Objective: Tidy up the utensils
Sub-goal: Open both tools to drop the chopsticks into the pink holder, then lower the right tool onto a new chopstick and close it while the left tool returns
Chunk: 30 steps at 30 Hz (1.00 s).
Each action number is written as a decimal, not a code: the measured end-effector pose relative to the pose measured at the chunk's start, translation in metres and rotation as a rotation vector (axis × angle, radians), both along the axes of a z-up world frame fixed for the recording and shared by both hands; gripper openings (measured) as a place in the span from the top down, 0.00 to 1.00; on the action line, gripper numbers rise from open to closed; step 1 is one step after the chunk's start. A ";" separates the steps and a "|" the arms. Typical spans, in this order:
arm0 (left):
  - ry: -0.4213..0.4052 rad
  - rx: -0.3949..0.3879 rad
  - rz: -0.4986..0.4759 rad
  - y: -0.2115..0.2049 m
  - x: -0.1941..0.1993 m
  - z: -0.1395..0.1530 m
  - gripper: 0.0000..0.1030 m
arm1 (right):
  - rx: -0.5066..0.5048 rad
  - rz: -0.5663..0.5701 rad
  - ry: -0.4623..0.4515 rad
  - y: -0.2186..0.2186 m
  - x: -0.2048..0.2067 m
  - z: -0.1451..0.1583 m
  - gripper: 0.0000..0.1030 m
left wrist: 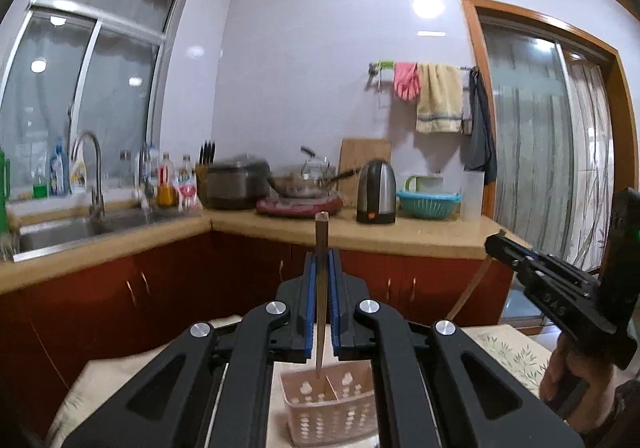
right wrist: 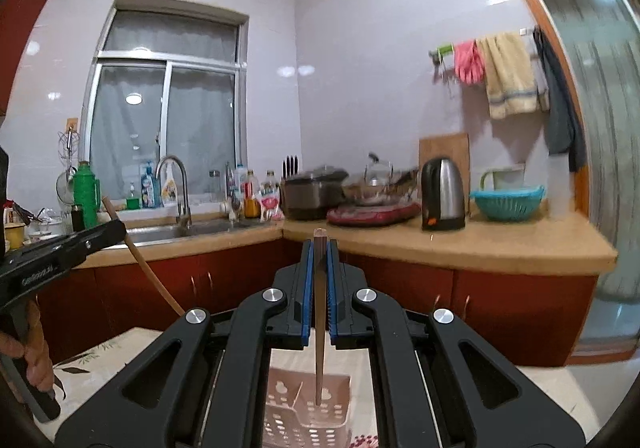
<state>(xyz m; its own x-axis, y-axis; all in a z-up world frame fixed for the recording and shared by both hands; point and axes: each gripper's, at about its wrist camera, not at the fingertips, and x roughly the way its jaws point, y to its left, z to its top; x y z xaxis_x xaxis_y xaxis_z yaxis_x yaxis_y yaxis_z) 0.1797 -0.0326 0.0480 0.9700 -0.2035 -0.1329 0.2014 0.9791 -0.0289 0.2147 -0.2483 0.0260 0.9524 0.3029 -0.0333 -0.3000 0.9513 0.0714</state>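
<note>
Left wrist view is looking across a kitchen: a tan L-shaped counter [left wrist: 400,234] over red cabinet doors is running along the far walls, with a steel sink [left wrist: 76,228] and curved faucet [left wrist: 94,172] at far left below a window. Farther right on the counter a dark cooker [left wrist: 236,184], a lidded pan [left wrist: 308,178], a steel kettle [left wrist: 376,196] and a teal colander [left wrist: 428,202] are standing, and a pink glove and a beige towel [left wrist: 438,96] are hanging from a rail on the wall. Near the cameras, a leaf-printed cloth [left wrist: 508,348] is covering the work surface.

Each gripper is clamping one slim, brown, square-ended chopstick upright between its blue pads. The left gripper [left wrist: 322,260] is pinching its chopstick [left wrist: 321,288], whose thin lower end is hanging over a pale, perforated plastic utensil basket [left wrist: 328,412] on the cloth. Right wrist view is showing the right gripper [right wrist: 319,252] closed tightly on the second chopstick [right wrist: 319,308], its tip also hanging above the basket [right wrist: 308,408]. A thin divider is splitting the basket into compartments; whether either tip is reaching inside cannot be told.

A hand [right wrist: 34,356] is gripping each tool's handle at the edge of the other's view.
</note>
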 end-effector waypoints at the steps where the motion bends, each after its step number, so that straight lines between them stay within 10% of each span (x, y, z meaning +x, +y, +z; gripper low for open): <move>1: 0.009 0.004 0.004 -0.001 0.002 -0.004 0.94 | 0.000 -0.001 0.018 0.001 0.005 -0.008 0.94; 9: 0.148 0.009 0.013 -0.003 0.027 -0.058 0.93 | -0.010 -0.010 0.156 0.001 0.022 -0.057 0.93; 13: 0.179 0.019 0.025 -0.002 0.028 -0.067 0.59 | -0.018 -0.032 0.158 0.001 0.013 -0.062 0.74; 19: 0.197 0.044 0.048 0.002 0.014 -0.072 0.39 | -0.044 -0.074 0.119 -0.001 -0.011 -0.054 0.53; 30: 0.193 0.092 0.106 0.012 -0.041 -0.082 0.32 | -0.065 -0.083 0.132 -0.001 -0.093 -0.069 0.51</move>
